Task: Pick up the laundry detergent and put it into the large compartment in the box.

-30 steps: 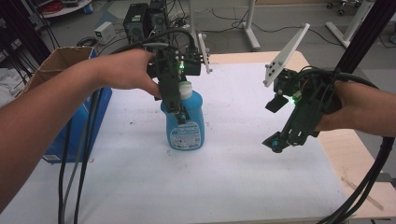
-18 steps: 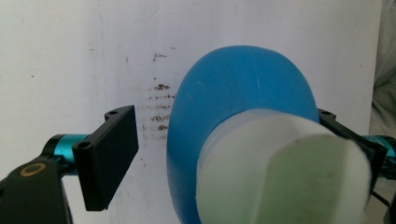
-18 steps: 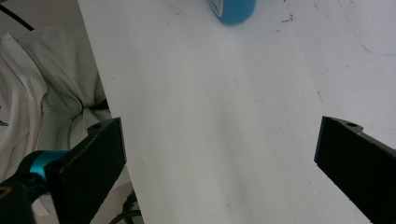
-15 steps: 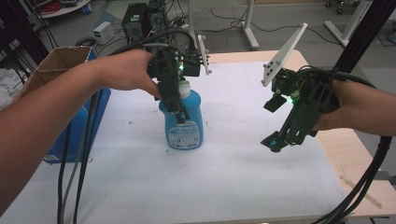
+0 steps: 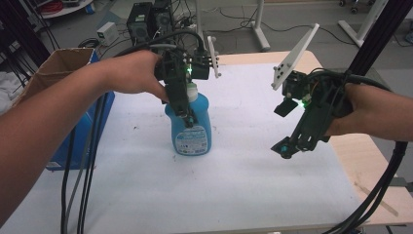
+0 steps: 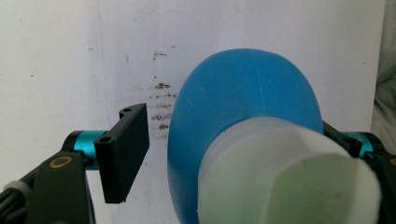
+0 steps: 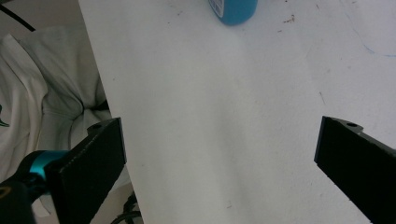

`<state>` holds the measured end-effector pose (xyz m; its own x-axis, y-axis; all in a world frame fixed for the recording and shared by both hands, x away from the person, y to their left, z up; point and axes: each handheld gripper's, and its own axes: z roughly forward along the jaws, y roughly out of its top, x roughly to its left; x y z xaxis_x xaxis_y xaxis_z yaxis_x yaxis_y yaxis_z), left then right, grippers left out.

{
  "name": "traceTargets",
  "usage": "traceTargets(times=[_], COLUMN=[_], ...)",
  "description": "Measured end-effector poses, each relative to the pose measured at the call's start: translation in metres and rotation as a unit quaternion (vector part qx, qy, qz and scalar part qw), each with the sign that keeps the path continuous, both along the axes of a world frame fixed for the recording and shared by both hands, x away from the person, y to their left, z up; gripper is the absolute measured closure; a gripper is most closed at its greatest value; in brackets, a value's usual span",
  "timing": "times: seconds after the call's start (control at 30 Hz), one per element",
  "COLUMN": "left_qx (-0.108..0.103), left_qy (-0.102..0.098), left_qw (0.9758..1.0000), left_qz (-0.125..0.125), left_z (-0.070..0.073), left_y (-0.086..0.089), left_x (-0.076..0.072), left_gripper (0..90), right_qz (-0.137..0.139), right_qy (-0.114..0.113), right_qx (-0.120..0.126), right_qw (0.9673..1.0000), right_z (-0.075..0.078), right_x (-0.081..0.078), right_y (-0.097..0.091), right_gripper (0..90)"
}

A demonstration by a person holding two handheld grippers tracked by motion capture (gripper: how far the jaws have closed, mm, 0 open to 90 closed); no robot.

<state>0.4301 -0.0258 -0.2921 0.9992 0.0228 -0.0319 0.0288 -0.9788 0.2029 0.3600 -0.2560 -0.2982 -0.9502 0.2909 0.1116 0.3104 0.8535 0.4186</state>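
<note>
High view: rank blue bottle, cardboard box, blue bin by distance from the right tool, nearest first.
From the right tool:
1. Blue bottle, mid-table, under the left tool.
2. Blue bin, off the table's left edge.
3. Cardboard box, far left, just behind the bin.

Smooth blue plastic bottle (image 5: 190, 127), matt white table cover (image 5: 234, 185), cardboard box (image 5: 51, 68)

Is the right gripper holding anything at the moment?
No, the right gripper has its jaws spread wide over bare white table, with the blue bottle far off at the top edge of its view.
</note>
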Motion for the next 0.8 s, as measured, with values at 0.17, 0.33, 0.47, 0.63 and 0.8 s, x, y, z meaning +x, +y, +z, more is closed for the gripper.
traceTargets(times=[0.17,0.33,0.47,0.63,0.8], left_qx=[0.0,-0.001,-0.002,-0.006,-0.007], left_qy=[0.005,0.01,0.014,0.02,0.02], left_qw=[1.0,0.9999,0.9999,0.9997,0.9997], left_qz=[-0.001,-0.006,-0.006,-0.014,-0.014], left_z=[0.0006,0.0014,0.0011,0.0018,0.0021], left_y=[-0.0002,0.0,0.0001,0.0009,0.0009], left_x=[-0.0004,-0.0005,-0.0006,-0.0009,-0.0014], left_gripper=[26.2,31.3,31.8,37.5,37.6], right_qz=[-0.002,-0.001,-0.003,-0.002,-0.002], right_qy=[0.002,0.003,0.003,0.002,0.002], right_qx=[-0.001,0.0,0.0,0.002,0.002], right_qw=[1.0,1.0,1.0,1.0,1.0], right_z=[-0.0007,-0.0011,-0.0007,-0.0017,-0.0027], right_x=[-0.0004,-0.0007,-0.001,-0.0007,-0.0005], right_y=[-0.0004,-0.0005,-0.0009,-0.0013,-0.0008], right_gripper=[1.1,1.2,1.2,1.2,1.2])
